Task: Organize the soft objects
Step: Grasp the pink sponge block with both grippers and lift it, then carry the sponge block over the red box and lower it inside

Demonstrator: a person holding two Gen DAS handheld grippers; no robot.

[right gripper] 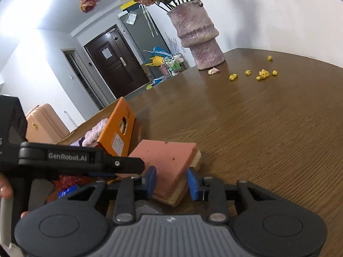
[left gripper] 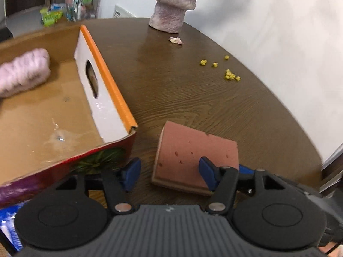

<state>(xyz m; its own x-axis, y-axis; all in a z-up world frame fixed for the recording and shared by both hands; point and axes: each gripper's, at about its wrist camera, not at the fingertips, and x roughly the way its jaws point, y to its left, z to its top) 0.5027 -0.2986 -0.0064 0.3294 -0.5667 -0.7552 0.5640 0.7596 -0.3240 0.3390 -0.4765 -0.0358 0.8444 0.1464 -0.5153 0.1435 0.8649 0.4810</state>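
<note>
A: Where's the pink sponge (right gripper: pixel 169 160)?
B: On the table (right gripper: pixel 257 128), beside the cardboard box (left gripper: pixel 107 90).
A: Tongs?
B: Right tongs (right gripper: pixel 171 182) clenched on its near end; left tongs (left gripper: pixel 169 173) released over it.

The left wrist view looked steeply down from close above the wooden table (left gripper: pixel 193 90), with the cardboard box (left gripper: pixel 64 115) at its left. The right wrist view sat lower and flatter, close to the table (right gripper: pixel 257 128), and faced across it toward a far door (right gripper: pixel 113 64). Both views shared the pink sponge (left gripper: pixel 193 156) (right gripper: pixel 171 160) nearby, the vase (left gripper: pixel 171 6) (right gripper: pixel 199 36) far off, and yellow crumbs (left gripper: pixel 230 75) (right gripper: pixel 262 74).
</note>
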